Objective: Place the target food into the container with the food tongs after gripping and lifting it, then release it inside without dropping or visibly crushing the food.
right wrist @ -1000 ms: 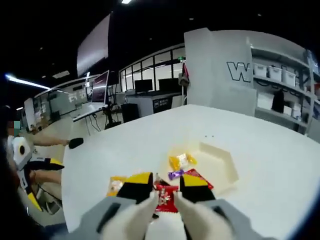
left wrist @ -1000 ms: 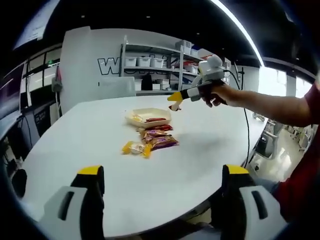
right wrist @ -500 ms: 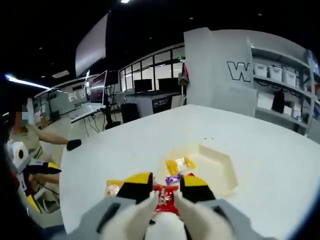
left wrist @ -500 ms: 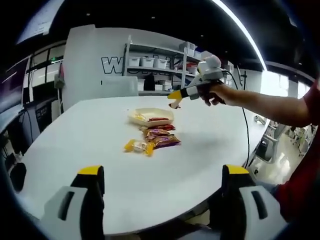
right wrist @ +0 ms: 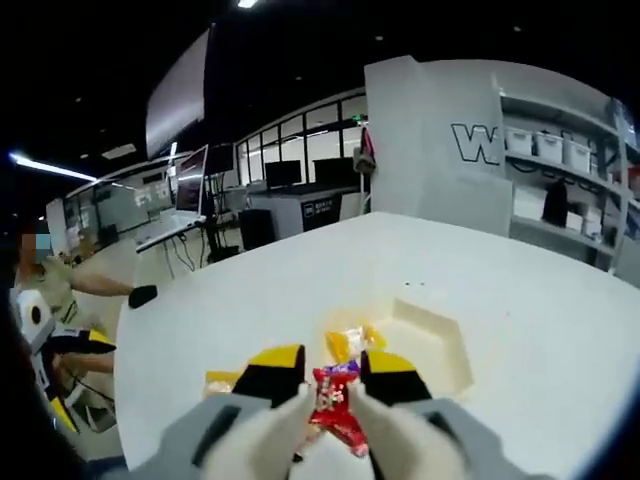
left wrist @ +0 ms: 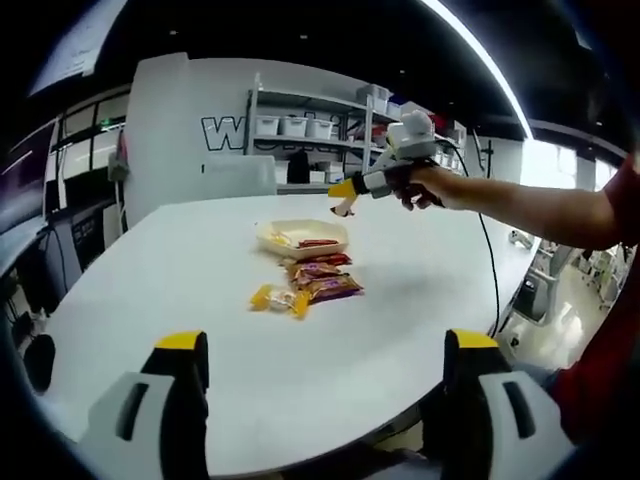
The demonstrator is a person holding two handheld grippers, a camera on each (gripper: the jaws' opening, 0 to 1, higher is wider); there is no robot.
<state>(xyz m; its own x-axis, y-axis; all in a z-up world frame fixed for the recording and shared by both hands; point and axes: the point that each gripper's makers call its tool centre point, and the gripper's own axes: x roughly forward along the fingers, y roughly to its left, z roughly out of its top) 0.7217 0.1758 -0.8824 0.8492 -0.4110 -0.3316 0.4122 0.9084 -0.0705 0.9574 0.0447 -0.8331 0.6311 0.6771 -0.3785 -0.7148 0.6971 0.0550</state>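
I see the white table (left wrist: pixel 420 290) spreading across the middle of the left gripper view. At centre frame the cream tray (left wrist: pixel 300 237) sits on it, with snack packets (left wrist: pixel 318 281) just below. My left gripper (left wrist: pixel 320 375) at the bottom is spread wide, grasping nothing. In the right gripper view, my right gripper (right wrist: pixel 331 376) pinches a red candy packet (right wrist: pixel 334 405) at lower centre, above the tray (right wrist: pixel 440 345).

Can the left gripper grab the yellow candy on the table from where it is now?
Probably not yet. The left gripper is open and hangs back near the table edge, with the yellow candy well ahead of it. Nothing blocks the way, so it could move in.
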